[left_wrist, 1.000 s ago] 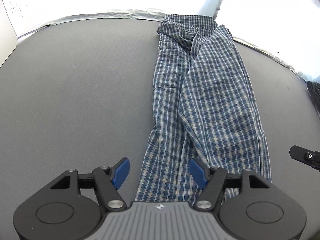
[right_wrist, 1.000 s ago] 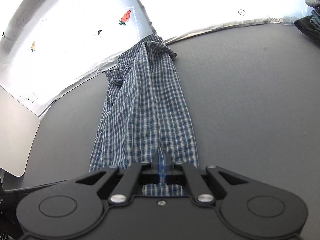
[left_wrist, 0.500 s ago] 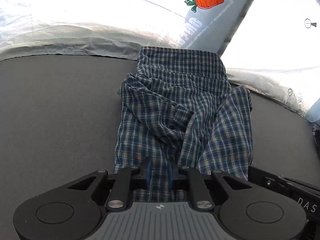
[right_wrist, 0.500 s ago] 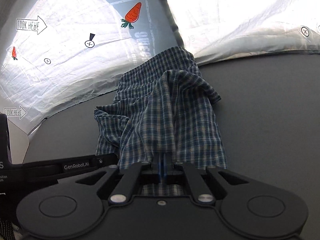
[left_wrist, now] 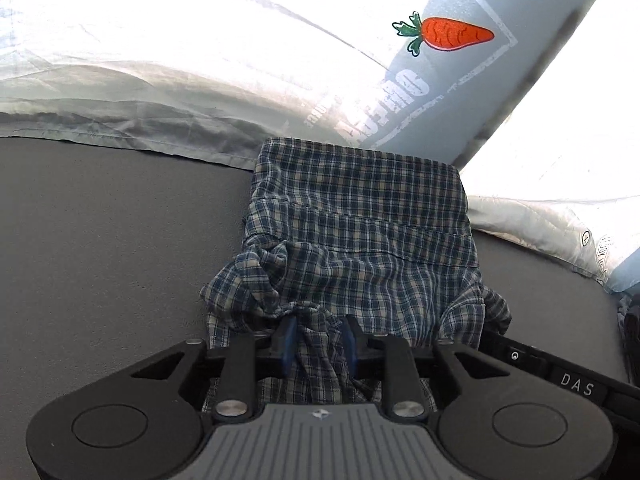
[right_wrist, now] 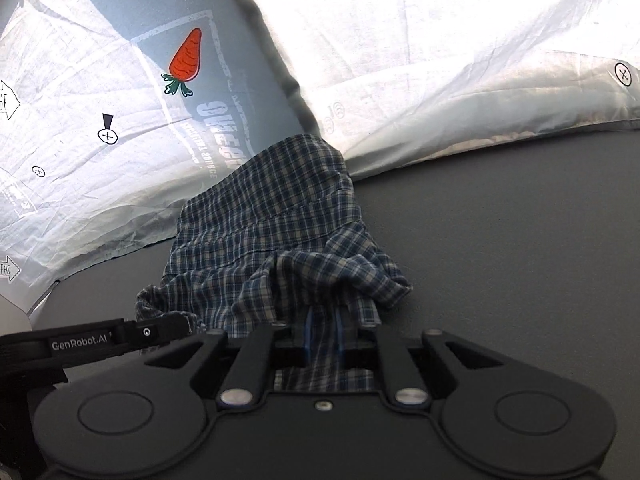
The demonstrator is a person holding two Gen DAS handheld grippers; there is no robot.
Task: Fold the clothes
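Note:
Blue-and-white plaid trousers (left_wrist: pixel 360 240) lie on the grey mat (left_wrist: pixel 100 260), doubled over, with the leg ends brought up near the waistband at the far edge. My left gripper (left_wrist: pixel 318 340) is shut on a bunched fold of the cloth, with its blue pads a little apart around it. In the right wrist view the trousers (right_wrist: pixel 272 216) rise in a hump. My right gripper (right_wrist: pixel 323 332) holds a flat layer of the cloth between narrowly spaced pads. The two grippers sit side by side: the right one's body (left_wrist: pixel 560 376) shows in the left view.
A white crinkled sheet (left_wrist: pixel 160 60) printed with carrots and markers rises behind the mat's far edge. Bare grey mat (right_wrist: pixel 520 240) spreads to the right. A dark object (left_wrist: pixel 632 340) sits at the right edge of the left view.
Both grippers carried the leg ends forward toward the waistband, folding the trousers in half. The left one went from open to shut on cloth; both sets of pads now stand slightly wider than half a second ago.

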